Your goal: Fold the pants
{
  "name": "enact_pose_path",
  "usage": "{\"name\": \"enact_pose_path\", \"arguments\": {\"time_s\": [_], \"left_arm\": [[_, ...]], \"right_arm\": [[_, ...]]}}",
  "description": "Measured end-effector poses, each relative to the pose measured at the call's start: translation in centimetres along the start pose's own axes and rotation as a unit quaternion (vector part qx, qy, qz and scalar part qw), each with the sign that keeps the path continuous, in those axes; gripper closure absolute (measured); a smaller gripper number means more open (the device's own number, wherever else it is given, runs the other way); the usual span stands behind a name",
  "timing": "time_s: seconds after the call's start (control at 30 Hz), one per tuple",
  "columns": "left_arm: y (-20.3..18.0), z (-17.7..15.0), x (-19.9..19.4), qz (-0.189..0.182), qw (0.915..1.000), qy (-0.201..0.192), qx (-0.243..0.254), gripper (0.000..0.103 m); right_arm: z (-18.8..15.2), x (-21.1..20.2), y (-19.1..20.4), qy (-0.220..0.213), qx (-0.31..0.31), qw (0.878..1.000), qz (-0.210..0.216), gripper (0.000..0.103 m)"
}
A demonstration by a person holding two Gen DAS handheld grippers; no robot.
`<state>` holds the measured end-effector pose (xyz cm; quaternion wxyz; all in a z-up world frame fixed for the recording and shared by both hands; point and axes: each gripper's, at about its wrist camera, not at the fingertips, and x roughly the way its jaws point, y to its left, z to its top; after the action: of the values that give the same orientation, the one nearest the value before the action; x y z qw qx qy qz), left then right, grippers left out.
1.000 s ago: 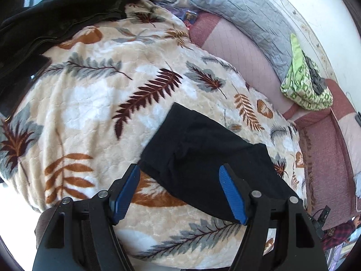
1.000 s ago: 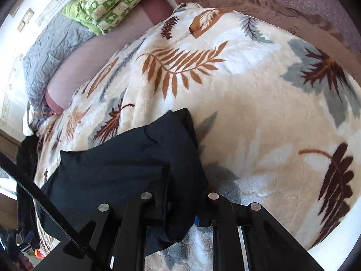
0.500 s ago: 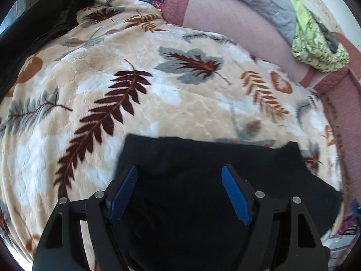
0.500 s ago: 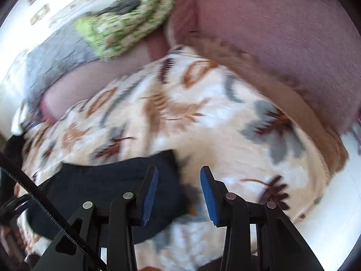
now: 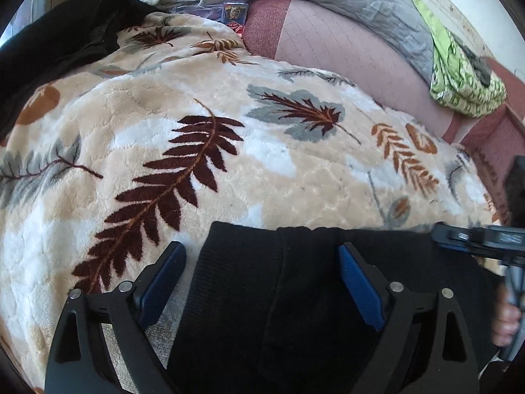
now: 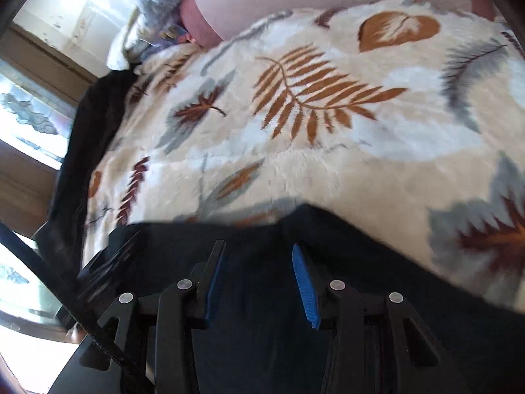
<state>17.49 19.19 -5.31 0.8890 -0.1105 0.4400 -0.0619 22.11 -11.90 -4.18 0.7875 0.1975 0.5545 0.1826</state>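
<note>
Bed, one, wearing one leaf-print blanket (image 5: 262, 151). Pants (image 5: 295, 295), one black pair, folded, lying at 6 o'clock on the blanket's near edge. Left gripper (image 5: 262, 272) hovering over them, jaws standing wide, empty. Right gripper (image 6: 259, 279) likewise, jaws parted narrower. Dark garment (image 5: 55, 49) lying at 10 o'clock. Grey quilt (image 5: 344, 3) and green cloth (image 5: 459, 82) sitting farthest, at 1 o'clock.

- The left gripper (image 5: 262, 262) sits at 6 o'clock in its own view, jaws spread wide, blue pads (image 5: 361, 292) well apart with nothing pinched between them.
- The right gripper (image 6: 259, 266) also sits at 6 o'clock in its view — jaws parted, but narrower, gripping nothing.
- In the left view, the right gripper (image 5: 472, 239) shows at 3 o'clock, with the person's right hand (image 5: 507, 323) on its handle — fingers curled.
</note>
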Motion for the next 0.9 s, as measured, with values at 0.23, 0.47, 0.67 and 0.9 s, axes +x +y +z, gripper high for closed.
{"name": "enact_pose_path", "arguments": {"time_s": [0.23,0.47,0.67,0.9], "left_arm": [[-0.3,0.1,0.3,-0.002,1.0000,0.000,0.002,0.007],[-0.4,-0.1,-1.9,-0.045,0.9989,-0.014,-0.009,0.007],[-3.9,-0.8,-7.1,-0.084,0.9962,-0.005,0.022,0.007],[-16.5,0.8,-12.9,-0.168,0.9753,0.043,0.136,0.007]], "right_arm": [[4.0,-1.1,-0.3,-0.067,-0.010,0.990,-0.124,0.059],[-5.8,-15.6,-5.3,-0.155,0.068,0.980,-0.101,0.052],[-17.4,-25.5,-12.2,-0.239,0.175,0.944,-0.146,0.043],[-22.2,-25.1,-16.2,-0.251,0.250,0.930,-0.098,0.041]]}}
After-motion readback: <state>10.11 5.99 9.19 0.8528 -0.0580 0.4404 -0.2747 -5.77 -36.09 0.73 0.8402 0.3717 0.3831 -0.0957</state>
